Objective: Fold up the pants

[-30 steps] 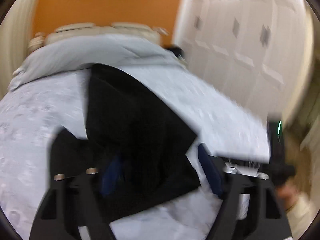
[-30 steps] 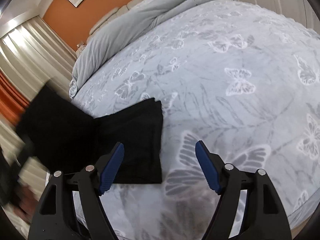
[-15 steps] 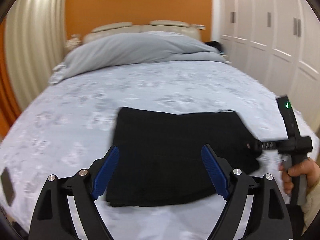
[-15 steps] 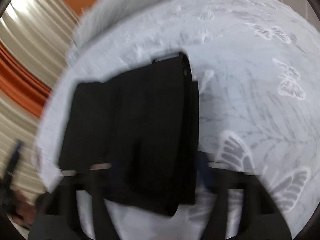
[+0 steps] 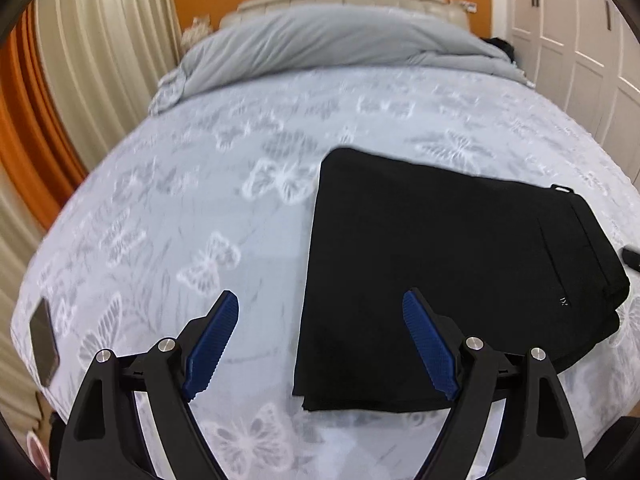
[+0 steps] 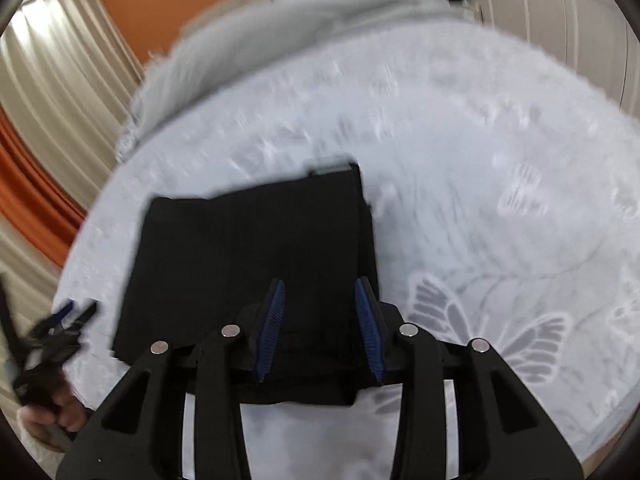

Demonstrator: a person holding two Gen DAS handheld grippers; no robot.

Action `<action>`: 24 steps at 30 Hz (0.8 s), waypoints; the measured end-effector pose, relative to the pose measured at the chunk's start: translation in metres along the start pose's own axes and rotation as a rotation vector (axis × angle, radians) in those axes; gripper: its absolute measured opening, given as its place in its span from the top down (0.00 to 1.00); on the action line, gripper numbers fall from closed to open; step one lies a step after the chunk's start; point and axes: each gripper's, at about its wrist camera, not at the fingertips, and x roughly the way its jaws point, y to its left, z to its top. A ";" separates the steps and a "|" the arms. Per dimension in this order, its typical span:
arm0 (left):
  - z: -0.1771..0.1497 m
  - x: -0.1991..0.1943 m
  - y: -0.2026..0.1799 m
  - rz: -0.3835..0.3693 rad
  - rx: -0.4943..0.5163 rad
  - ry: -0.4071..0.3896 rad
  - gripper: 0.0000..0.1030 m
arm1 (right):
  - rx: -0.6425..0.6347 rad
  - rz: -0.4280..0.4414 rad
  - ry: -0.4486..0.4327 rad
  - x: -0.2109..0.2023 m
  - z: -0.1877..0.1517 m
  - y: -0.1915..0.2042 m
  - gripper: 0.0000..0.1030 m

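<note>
On the bed (image 5: 240, 208), folded pants (image 5: 440, 280) lie right of my wide-open left gripper (image 5: 320, 336); my right gripper (image 6: 318, 328), jaws just reopening slightly, hovers over them, gripping nothing.

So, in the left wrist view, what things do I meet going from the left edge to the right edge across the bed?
Dark phone at the left edge of the bed → bare butterfly-print bedspread → folded black pants → a small dark object at the right edge, too cut off to identify.

Home bedroom: made bed (image 5: 248, 208), duvet (image 5: 332, 44), curtains (image 5: 104, 52), white wardrobe (image 5: 576, 52)
</note>
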 end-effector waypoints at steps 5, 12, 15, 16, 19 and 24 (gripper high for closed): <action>-0.003 0.003 -0.001 0.015 0.002 0.039 0.21 | -0.145 -0.051 0.124 0.043 -0.016 0.024 0.66; -0.004 0.004 0.003 0.027 -0.004 0.083 0.21 | -0.099 -0.037 0.080 0.043 0.027 0.035 0.64; -0.002 0.008 0.005 0.027 -0.011 0.093 0.21 | -0.124 -0.035 0.075 0.066 0.050 0.040 0.40; -0.001 0.010 0.006 0.028 -0.016 0.100 0.21 | -0.137 -0.070 0.128 0.094 0.053 0.035 0.33; 0.001 0.013 0.009 0.027 -0.034 0.113 0.21 | -0.189 -0.214 0.216 0.147 0.047 0.021 0.31; 0.004 0.012 0.022 0.019 -0.046 0.122 0.18 | -0.174 -0.135 0.074 0.073 0.045 0.034 0.30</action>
